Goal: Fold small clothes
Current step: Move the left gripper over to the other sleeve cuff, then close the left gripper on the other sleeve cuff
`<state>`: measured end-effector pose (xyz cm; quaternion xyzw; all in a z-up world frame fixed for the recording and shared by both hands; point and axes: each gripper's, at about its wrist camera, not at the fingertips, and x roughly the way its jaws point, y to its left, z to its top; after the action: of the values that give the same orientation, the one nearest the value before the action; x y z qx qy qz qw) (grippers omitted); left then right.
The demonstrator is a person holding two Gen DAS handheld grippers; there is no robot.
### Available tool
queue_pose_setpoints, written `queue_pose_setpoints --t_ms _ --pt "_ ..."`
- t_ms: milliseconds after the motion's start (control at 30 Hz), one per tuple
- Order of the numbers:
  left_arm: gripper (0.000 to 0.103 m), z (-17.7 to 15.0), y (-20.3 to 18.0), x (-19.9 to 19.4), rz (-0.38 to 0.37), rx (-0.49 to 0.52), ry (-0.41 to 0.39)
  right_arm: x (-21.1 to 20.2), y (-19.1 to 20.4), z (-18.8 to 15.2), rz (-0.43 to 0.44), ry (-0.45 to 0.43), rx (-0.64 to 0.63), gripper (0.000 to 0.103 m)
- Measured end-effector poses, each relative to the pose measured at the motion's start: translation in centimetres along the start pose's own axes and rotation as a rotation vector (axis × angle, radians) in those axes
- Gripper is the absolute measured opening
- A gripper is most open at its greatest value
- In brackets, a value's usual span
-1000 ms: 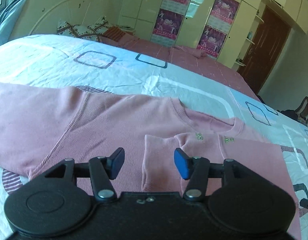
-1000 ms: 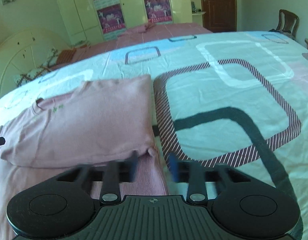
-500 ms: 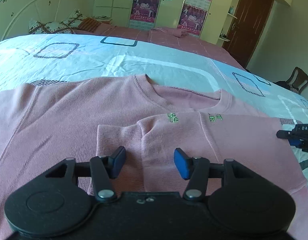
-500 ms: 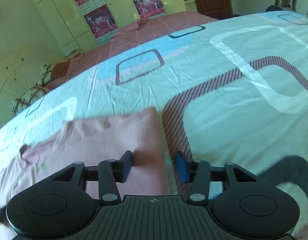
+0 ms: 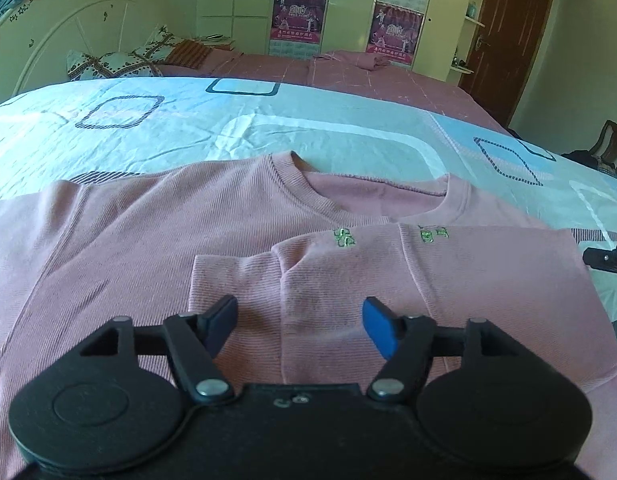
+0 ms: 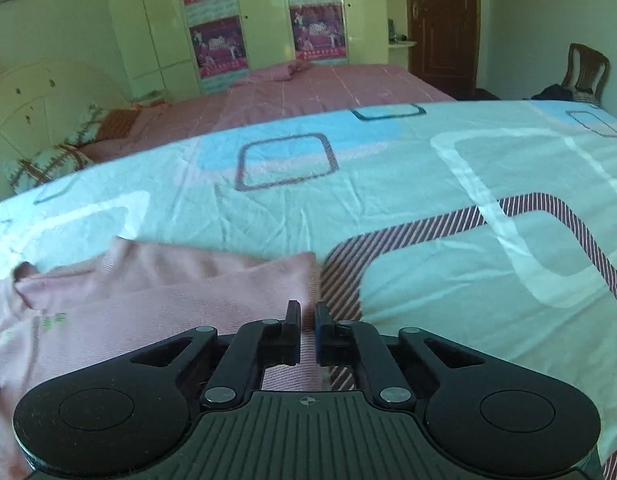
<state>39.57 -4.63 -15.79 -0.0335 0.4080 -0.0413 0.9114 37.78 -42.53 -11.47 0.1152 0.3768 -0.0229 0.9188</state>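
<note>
Two grippers worked one pink sweater [image 5: 156, 248] spread on the patterned bedsheet [image 5: 268, 132], its right side already folded across the chest with the cuff [image 5: 228, 276] lying on top. Left gripper [image 5: 300, 326] hovered over that folded panel, jaws wide and just opened further, nothing between them but cloth lying flat below. Right gripper [image 6: 307, 330] sat at the folded right edge [image 6: 308, 280] of the garment, jaws just drawn nearly together with only a slit left; pink fabric showed in that slit, though whether the pads truly pinched it or merely stood above it could not be told. Judged step: taking hold for the next fold. To do it well, the left jaws would want to settle low over the sleeve layer and catch every layer at once, while the right keeps the edge taut so the crease stays straight and the collar [image 5: 308, 196] does not skew. Lift both sides evenly, or the loose cuff could slide off. Hidden or unclear: the hem and lower body were masked by both gripper housings; the left sleeve ran out of frame; the green embroidery [image 5: 344, 237] was too small to read; only a dark tip of the right tool showed in the left view.
</note>
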Motion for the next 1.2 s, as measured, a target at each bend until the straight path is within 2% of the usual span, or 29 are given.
queue_pose_setpoints --t_ms 67,100,233,300,333,367,433,567,767,800,867,900,1067,1133,1200 --pt "0.080 0.0 0.0 -0.7 0.014 -0.005 -0.007 -1.2 0.9 -0.4 0.035 -0.006 -0.015 0.022" --pt "0.080 0.0 0.1 -1.0 0.018 -0.005 -0.007 -1.7 1.5 -0.8 0.053 0.000 -0.025 0.024" --pt "0.080 -0.2 0.7 -1.8 0.037 -0.018 0.018 -2.2 4.7 -3.6 0.096 0.045 -0.140 0.025" --pt "0.080 -0.4 1.5 -2.5 0.046 -0.049 0.030 -1.6 5.8 -5.0 0.082 0.083 -0.193 0.025" --pt "0.080 -0.5 2.0 -3.0 0.050 -0.066 0.029 -1.8 6.3 -5.4 0.065 0.066 -0.222 0.025" --pt "0.080 -0.6 2.7 -3.7 0.058 -0.082 0.023 -2.0 6.6 -5.3 0.060 0.067 -0.233 0.026" --pt "0.080 -0.7 4.3 -5.1 0.079 -0.108 0.015 -2.8 6.8 -5.0 0.116 0.062 -0.198 0.026" --pt "0.081 -1.3 8.7 -7.6 0.131 -0.188 0.003 -4.4 9.3 -5.3 0.188 0.047 -0.215 0.027" --pt "0.081 -3.0 17.0 -10.4 0.199 -0.332 -0.010 -5.1 15.5 -6.8 0.288 0.079 -0.231 0.029" --pt "0.081 -3.2 18.3 -10.6 0.210 -0.349 -0.010 -5.3 16.5 -7.0 0.293 0.076 -0.237 0.031" --pt "0.080 -3.6 21.0 -11.1 0.241 -0.378 -0.010 -5.4 18.5 -7.4 0.303 0.076 -0.240 0.046" --pt "0.080 -3.8 22.3 -11.4 0.254 -0.397 -0.014 -5.5 19.5 -7.6 0.310 0.075 -0.242 0.049" --pt "0.077 -4.5 30.2 -12.3 0.318 -0.520 -0.036 -4.9 24.4 -8.4 0.309 0.065 -0.280 0.050" --pt "0.071 -4.7 33.3 -12.2 0.339 -0.569 -0.038 -4.3 25.7 -8.5 0.311 0.080 -0.259 0.050" --pt "0.071 -4.7 36.0 -12.0 0.342 -0.625 -0.052 -3.7 26.5 -8.5 0.311 0.094 -0.234 0.050"
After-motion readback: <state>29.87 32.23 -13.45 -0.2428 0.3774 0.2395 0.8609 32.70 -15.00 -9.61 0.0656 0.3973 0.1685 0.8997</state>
